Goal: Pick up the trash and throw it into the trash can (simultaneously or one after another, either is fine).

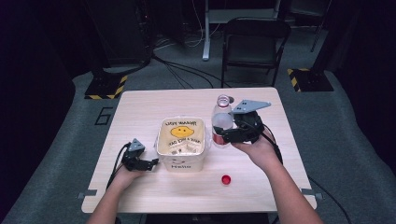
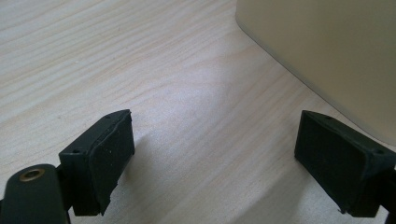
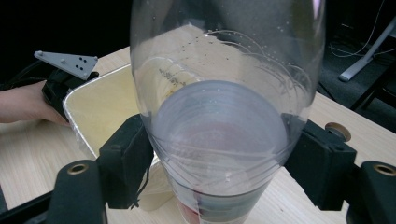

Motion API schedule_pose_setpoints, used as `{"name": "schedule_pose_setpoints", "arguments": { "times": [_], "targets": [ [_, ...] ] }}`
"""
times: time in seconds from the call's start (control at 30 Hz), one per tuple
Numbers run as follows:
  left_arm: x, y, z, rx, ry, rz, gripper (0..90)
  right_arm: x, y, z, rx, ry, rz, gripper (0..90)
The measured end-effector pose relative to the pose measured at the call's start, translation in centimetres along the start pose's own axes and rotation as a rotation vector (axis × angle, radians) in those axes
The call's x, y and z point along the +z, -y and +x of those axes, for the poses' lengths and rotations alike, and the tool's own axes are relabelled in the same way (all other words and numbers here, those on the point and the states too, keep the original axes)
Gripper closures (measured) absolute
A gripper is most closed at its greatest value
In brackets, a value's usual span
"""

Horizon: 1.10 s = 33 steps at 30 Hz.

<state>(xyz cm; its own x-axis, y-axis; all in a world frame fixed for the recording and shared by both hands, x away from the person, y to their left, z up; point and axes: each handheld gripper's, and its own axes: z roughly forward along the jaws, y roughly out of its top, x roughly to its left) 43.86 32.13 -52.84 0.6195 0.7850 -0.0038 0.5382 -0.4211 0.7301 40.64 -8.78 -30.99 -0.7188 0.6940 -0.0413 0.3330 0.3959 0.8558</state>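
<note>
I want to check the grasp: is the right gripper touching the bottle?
Touching. In the right gripper view, the right gripper has both jaws pressed against the sides of the clear bottle, with no gap visible.

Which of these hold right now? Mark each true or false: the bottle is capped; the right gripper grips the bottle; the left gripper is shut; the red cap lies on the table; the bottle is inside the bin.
1. The bottle is capped. False: its mouth is open.
2. The right gripper grips the bottle. True.
3. The left gripper is shut. False: its jaws stand wide apart over bare table.
4. The red cap lies on the table. True.
5. The bottle is inside the bin. False: it is held beside the bin, at its right.
</note>
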Motion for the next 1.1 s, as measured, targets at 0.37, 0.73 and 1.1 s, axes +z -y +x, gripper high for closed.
{"name": "schedule_pose_setpoints", "arguments": {
  "times": [0.37,0.73,1.1],
  "targets": [
    [0.0,0.0,0.0,0.001,-0.001,-0.001,11.8,-0.1,-1.5,0.0,0.002,-0.012,-0.022,26.7],
    [0.0,0.0,0.0,0.0,-0.002,-0.005,11.8,0.5,-3.6,0.6,-0.025,-0.037,-0.052,26.7],
    [0.0,0.0,0.0,0.0,0.0,-0.006,11.8,2.6,-5.3,2.2,-0.053,-0.083,-0.076,26.7]
  ]
}}
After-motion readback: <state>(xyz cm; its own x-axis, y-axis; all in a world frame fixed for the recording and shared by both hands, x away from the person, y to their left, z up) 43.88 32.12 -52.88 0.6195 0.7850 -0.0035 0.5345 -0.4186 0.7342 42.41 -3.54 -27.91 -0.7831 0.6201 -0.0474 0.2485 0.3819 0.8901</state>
